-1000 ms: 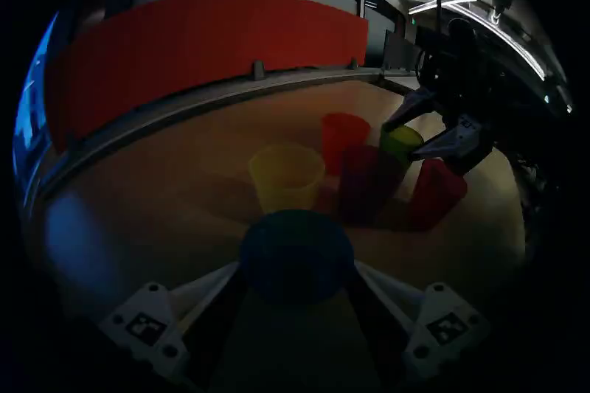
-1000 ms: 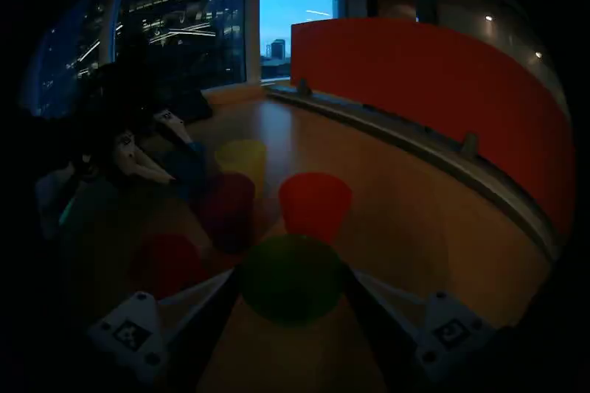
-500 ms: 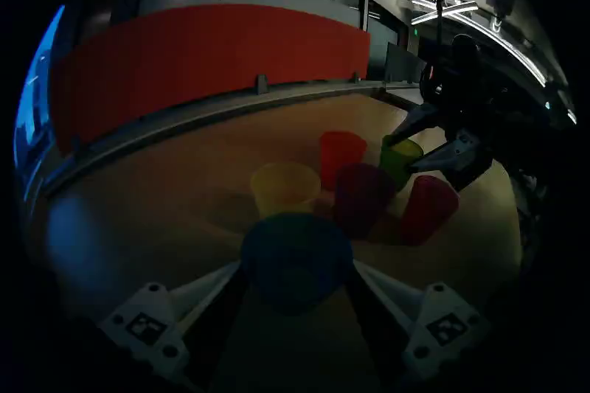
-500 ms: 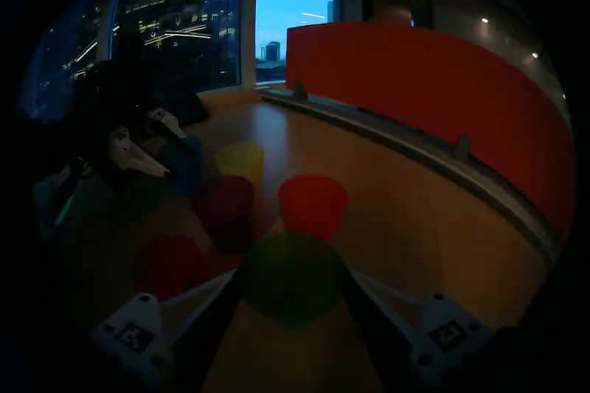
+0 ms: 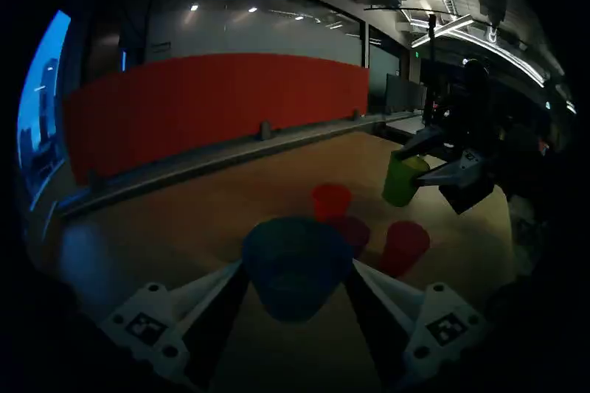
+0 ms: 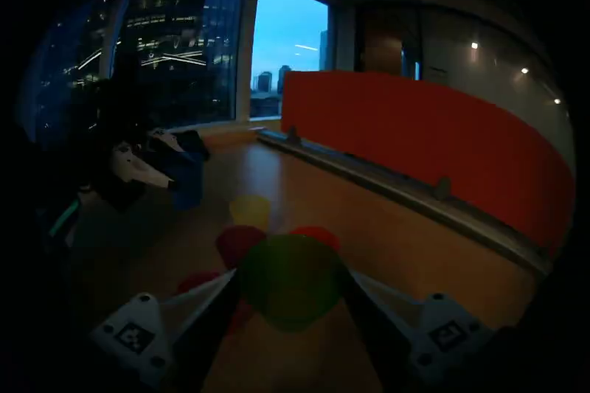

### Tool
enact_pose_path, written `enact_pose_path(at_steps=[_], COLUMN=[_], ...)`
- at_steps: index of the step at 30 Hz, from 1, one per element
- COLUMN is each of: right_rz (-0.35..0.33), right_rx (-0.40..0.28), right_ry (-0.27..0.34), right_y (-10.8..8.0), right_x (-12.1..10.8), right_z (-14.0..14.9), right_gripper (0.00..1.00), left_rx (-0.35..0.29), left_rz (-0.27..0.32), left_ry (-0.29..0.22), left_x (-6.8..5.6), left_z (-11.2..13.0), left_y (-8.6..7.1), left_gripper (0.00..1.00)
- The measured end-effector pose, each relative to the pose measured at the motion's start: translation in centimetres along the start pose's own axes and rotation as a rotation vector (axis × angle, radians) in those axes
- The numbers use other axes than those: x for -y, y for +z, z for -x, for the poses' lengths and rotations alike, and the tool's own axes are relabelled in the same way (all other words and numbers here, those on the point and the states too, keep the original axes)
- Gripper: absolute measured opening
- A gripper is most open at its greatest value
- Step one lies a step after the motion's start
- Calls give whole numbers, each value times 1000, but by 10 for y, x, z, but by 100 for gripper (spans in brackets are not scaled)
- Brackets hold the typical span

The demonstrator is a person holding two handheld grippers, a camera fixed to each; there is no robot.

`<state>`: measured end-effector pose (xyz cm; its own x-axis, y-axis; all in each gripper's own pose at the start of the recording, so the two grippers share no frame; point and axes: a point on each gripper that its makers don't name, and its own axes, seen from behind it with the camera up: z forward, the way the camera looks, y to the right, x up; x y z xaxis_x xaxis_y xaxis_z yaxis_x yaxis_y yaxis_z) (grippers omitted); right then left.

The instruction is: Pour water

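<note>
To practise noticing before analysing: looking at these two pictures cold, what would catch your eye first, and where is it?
A long red partition runs along the far edge of the table, the boldest colour in a dim room. Up close, the left gripper clamps a blue cup in its jaws, and the right gripper a green cup. Red cups stand on the table beyond.

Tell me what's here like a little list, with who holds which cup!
left gripper: shut on blue cup, held up off the table
right gripper: shut on green cup, also held up
cups on table: yellow cup, red cup, maroon cup, crimson cup
table: wooden
behind: long red panel
water: too dark to tell
</note>
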<state>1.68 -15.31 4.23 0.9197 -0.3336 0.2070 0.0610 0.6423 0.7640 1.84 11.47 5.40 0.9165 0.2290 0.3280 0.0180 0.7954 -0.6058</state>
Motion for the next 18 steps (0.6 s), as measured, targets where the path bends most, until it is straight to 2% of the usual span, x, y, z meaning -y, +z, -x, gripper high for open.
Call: enact_pose_path(at_steps=[8, 18], right_rz=[34, 74], right_rx=[-108, -217], right_ry=[2, 0], right_y=[-22, -40], right_x=[11, 18], right_z=[-35, -68], right_gripper=[94, 93], left_rx=[-69, -137], left_rz=[-2, 13], left_ry=[8, 1], left_x=[-12, -28], left_z=[-30, -52], left_y=[-19, -28], left_gripper=[85, 85])
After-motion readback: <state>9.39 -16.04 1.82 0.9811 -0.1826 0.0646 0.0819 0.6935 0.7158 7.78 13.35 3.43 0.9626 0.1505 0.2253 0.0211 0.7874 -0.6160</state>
